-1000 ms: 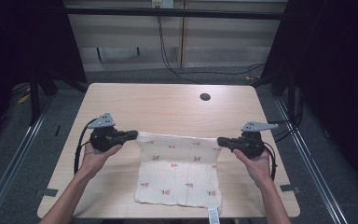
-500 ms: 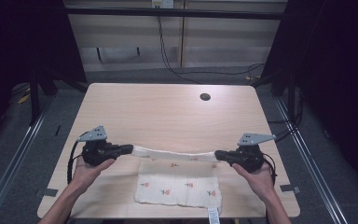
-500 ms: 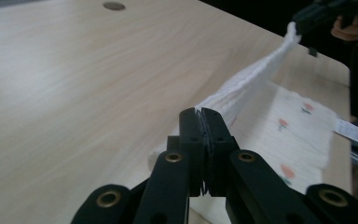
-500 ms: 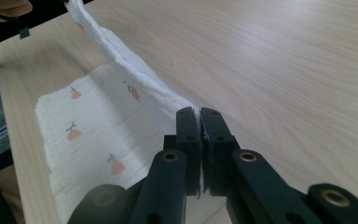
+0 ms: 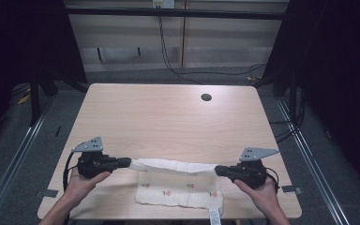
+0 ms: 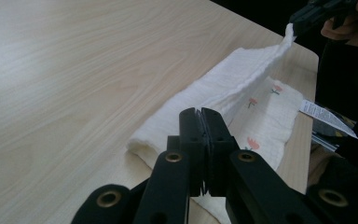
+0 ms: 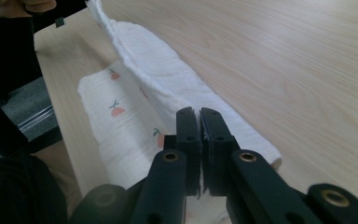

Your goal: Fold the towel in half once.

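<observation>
The cloth point(image 5: 180, 185), white with small red flower prints, lies at the near edge of the table point(image 5: 168, 122), its label point(image 5: 214, 216) hanging at the front rim. Left gripper point(image 5: 126, 163) pinches one far corner, right gripper point(image 5: 219, 170) the other; in each gripper view the black jaws are pressed together with cloth caught between them. The held edge is lifted and drawn taut between the two hands, so it runs as a straight rolled band across the cloth while the lower part stays flat on the wood. Judgement: this is a fold in progress, far edge being carried over toward the person to meet the near edge. Holding both corners at once keeps the fold line straight and parallel to the table front; the tension prevents sagging in the middle. The grippers are held low and roughly level, jaws pointing inward toward each other, which keeps the raised layer close above the flat one and limits bunching. In the left gripper view the doubled layer point(image 6: 223, 84) already overlaps the printed face. Fold roughly half done; near edge not yet matched. A dark round hole point(image 5: 206, 97) sits well apart at the far side, irrelevant to the work.
</observation>
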`<state>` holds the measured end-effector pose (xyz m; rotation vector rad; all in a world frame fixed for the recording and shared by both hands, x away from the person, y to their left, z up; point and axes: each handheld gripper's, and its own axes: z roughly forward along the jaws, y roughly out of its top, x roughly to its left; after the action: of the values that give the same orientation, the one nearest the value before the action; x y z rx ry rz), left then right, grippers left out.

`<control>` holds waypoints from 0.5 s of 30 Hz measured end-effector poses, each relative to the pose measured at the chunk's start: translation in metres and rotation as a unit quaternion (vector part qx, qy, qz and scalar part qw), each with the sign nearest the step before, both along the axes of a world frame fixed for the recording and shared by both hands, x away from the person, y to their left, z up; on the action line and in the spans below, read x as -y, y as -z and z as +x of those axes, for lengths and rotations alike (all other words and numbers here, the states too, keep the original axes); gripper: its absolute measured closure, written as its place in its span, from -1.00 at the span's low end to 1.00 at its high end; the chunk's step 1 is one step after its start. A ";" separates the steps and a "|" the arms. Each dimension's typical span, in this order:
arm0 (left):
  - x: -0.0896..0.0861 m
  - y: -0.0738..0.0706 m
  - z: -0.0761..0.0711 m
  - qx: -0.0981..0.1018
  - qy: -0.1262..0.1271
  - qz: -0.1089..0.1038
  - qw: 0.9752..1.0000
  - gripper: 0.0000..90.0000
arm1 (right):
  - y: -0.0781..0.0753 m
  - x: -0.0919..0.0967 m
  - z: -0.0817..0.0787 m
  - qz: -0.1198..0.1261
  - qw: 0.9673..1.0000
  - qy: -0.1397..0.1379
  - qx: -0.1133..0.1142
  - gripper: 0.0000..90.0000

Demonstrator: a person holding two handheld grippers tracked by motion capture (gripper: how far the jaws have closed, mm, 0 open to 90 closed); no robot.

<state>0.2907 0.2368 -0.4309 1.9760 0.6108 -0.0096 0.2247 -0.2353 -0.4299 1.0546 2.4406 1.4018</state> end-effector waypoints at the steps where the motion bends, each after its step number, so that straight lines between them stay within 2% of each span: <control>1: -0.001 -0.002 -0.002 0.004 -0.002 -0.003 1.000 0.97 | -0.001 0.001 -0.003 0.000 1.000 0.001 0.000 0.93; 3: -0.003 -0.005 -0.007 0.009 -0.003 -0.013 1.000 0.97 | -0.002 0.002 -0.008 -0.001 1.000 0.006 0.003 0.93; 4: -0.002 -0.005 -0.009 0.007 -0.002 -0.012 1.000 0.97 | -0.003 0.002 -0.010 0.000 1.000 0.005 0.003 0.93; 5: -0.001 -0.002 -0.011 0.010 -0.002 -0.001 1.000 0.97 | -0.002 0.003 -0.012 0.001 1.000 0.005 0.005 0.93; 7: 0.002 0.009 -0.011 0.001 -0.002 0.010 1.000 0.97 | 0.002 0.001 -0.016 -0.006 1.000 0.003 0.003 0.93; 10: 0.006 0.025 -0.011 -0.015 0.008 0.028 0.999 0.97 | 0.017 -0.001 -0.019 -0.016 1.000 -0.002 -0.014 0.93; 12: 0.009 0.030 -0.014 -0.017 0.016 0.044 0.999 0.97 | 0.025 -0.001 -0.021 -0.020 0.999 -0.005 -0.025 0.93; 15: 0.012 0.031 -0.019 -0.021 0.035 0.049 0.998 0.97 | 0.033 0.003 -0.025 -0.020 0.999 -0.003 -0.036 0.92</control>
<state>0.2718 0.2248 -0.4619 2.0964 0.5796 -0.0659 0.1993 -0.2379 -0.4633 1.1090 2.5116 1.3345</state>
